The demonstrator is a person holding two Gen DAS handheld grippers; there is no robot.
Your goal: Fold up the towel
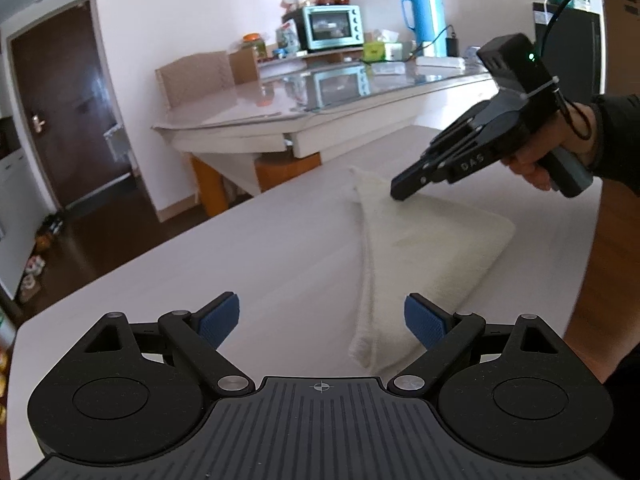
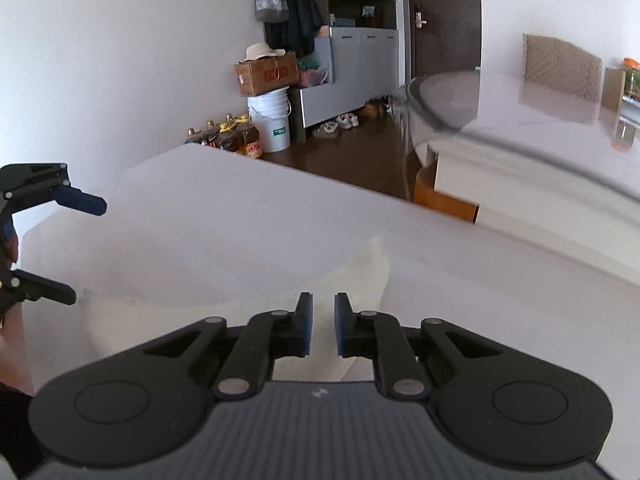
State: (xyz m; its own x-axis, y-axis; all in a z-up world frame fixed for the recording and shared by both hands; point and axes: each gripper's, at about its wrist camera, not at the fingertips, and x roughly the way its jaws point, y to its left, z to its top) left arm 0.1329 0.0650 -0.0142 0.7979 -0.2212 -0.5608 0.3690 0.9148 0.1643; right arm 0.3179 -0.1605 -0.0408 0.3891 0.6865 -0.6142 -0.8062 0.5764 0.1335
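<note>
the towel [image 1: 420,248] lies on the white table [image 1: 240,248], folded into a thick wedge with a long raised edge running away from the left camera. the left gripper [image 1: 322,322] hangs over the near end of it with its jaws spread wide and nothing between the blue pads [image 1: 220,318]; the towel's near corner sits just beside the right pad, and whether they touch cannot be told.

only the left view shows the right gripper [image 1: 402,188] from the side: a hand [image 1: 536,160] in a dark sleeve grips its handle, a green light glows on the box on top, and its tip points down at the far part of the towel, close to or on the cloth. the jaws look nearly together from here. this view also takes in a second table with a glass top [image 1: 320,92], a teal oven [image 1: 332,26] and a blue flask [image 1: 424,12].

the right view shows its own gripper [image 2: 321,322] with the pads drawn close, a narrow gap left, nothing pinched; the towel [image 2: 360,276] lies blurred beneath and ahead. the left gripper [image 2: 80,248] shows at the left edge, wide open. only here are the cardboard box [image 2: 266,72], white bucket [image 2: 272,120] and shoes [image 2: 336,124] seen.
</note>
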